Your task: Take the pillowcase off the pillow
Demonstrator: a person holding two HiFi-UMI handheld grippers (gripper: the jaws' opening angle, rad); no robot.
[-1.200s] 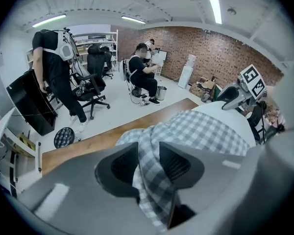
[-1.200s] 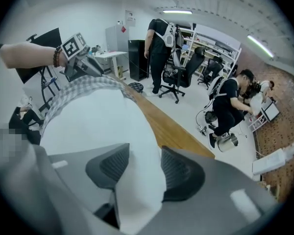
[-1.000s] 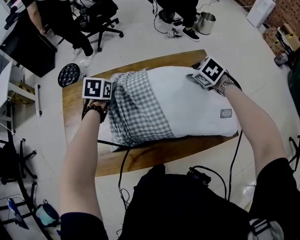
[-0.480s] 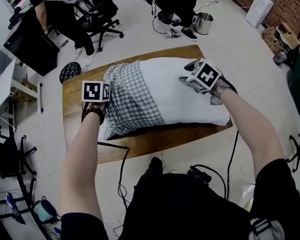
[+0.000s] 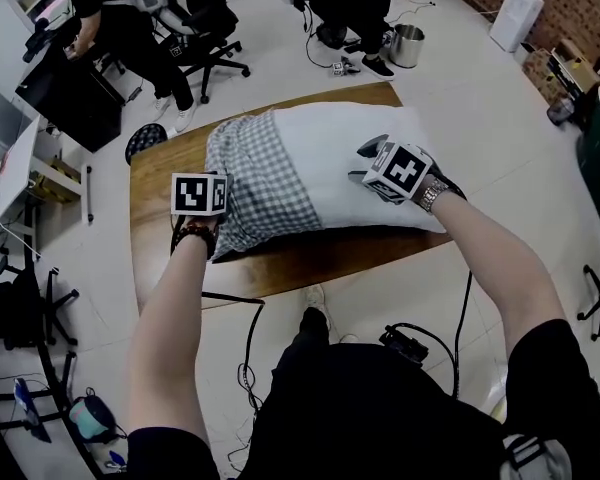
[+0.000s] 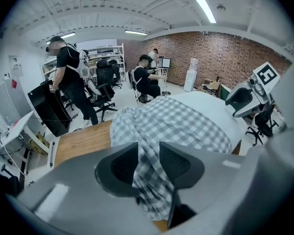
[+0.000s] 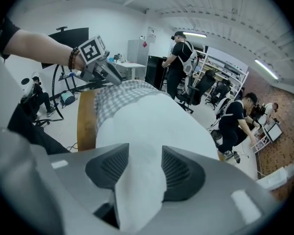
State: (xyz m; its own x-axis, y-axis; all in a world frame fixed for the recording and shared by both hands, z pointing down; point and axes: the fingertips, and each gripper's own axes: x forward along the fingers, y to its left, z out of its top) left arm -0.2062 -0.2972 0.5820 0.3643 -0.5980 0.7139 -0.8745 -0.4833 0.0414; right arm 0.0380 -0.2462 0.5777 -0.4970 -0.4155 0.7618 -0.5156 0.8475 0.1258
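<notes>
Two pinches hold: left gripper (image 6: 148,161) on checked pillowcase (image 6: 172,124), right gripper (image 7: 144,173) on white pillow (image 7: 148,115); either thin fold could slip if pulled hard.

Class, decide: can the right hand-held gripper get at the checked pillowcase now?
Probably not yet: the right hand-held gripper is clamped on the white pillow, though nothing lies between it and the pillowcase.
</notes>
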